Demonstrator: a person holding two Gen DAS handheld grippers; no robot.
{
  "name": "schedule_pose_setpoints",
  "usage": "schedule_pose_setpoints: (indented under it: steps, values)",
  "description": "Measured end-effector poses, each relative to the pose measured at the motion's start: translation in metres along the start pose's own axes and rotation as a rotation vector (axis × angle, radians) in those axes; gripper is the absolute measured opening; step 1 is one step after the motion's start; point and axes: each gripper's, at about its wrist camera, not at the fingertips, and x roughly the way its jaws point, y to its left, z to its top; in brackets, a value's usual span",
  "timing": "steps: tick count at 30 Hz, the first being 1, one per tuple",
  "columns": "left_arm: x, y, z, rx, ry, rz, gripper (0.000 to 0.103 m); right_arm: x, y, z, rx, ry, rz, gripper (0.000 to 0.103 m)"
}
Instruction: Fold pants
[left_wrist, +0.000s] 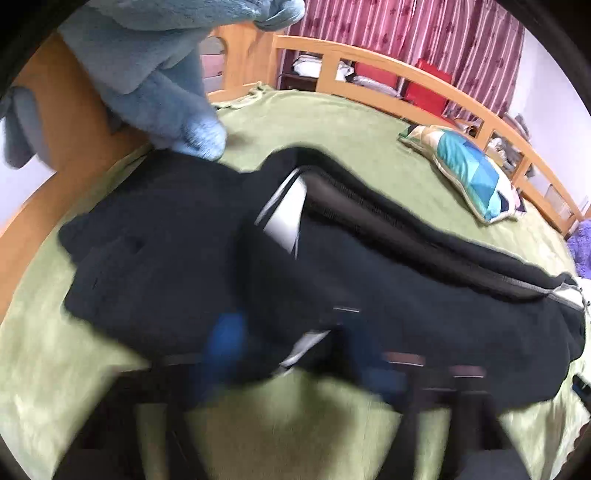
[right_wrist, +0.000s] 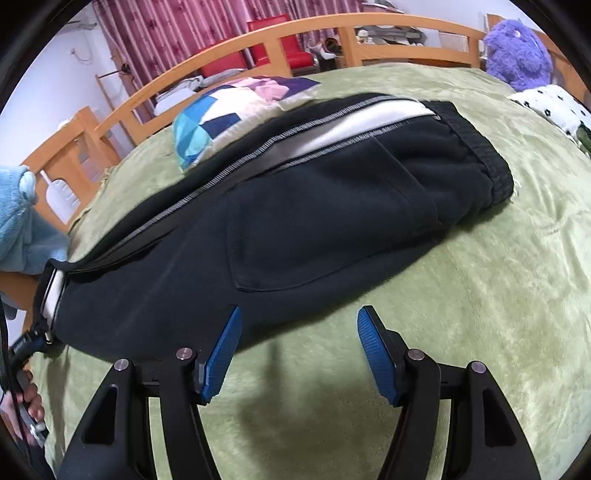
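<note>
Black fleece pants (right_wrist: 314, 206) with a white and grey side stripe lie folded lengthwise on the green bed cover (right_wrist: 480, 295); the waistband is at the right in the right wrist view. My right gripper (right_wrist: 297, 332) is open and empty, just in front of the near edge of the pants. In the blurred left wrist view my left gripper (left_wrist: 291, 354) sits at the near edge of the pants (left_wrist: 369, 288), with cloth draped over its blue fingers (left_wrist: 225, 339). The leg end of the pants is lifted and doubled over there.
A patchwork pillow (right_wrist: 221, 118) lies behind the pants. A blue plush toy (left_wrist: 162, 81) hangs by the wooden bed frame (left_wrist: 406, 74). A purple plush toy (right_wrist: 517, 55) and a dotted cloth (right_wrist: 554, 107) sit at the far right corner.
</note>
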Motion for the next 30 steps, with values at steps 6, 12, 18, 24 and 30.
schedule_pose_setpoints:
  steps: [6,12,18,24,30]
  values:
    - [-0.005,0.043,0.082,-0.077,-0.170,0.088,0.013,0.008,-0.010,-0.005,0.009,0.002,-0.044,0.064]
    - [-0.027,0.057,0.111,-0.127,-0.199,0.176,0.063,0.008,-0.016,-0.001,0.031,-0.014,-0.037,0.064]
    - [-0.036,0.029,0.065,-0.024,-0.134,0.075,0.078,0.005,-0.032,0.001,0.071,0.000,-0.009,0.064]
    - [0.006,0.013,-0.021,-0.098,0.075,-0.156,0.077,0.007,-0.047,0.006,0.136,-0.017,0.075,0.069]
    - [0.028,0.018,-0.035,-0.198,0.104,-0.198,0.077,0.039,-0.068,0.014,0.256,-0.006,0.164,0.074]
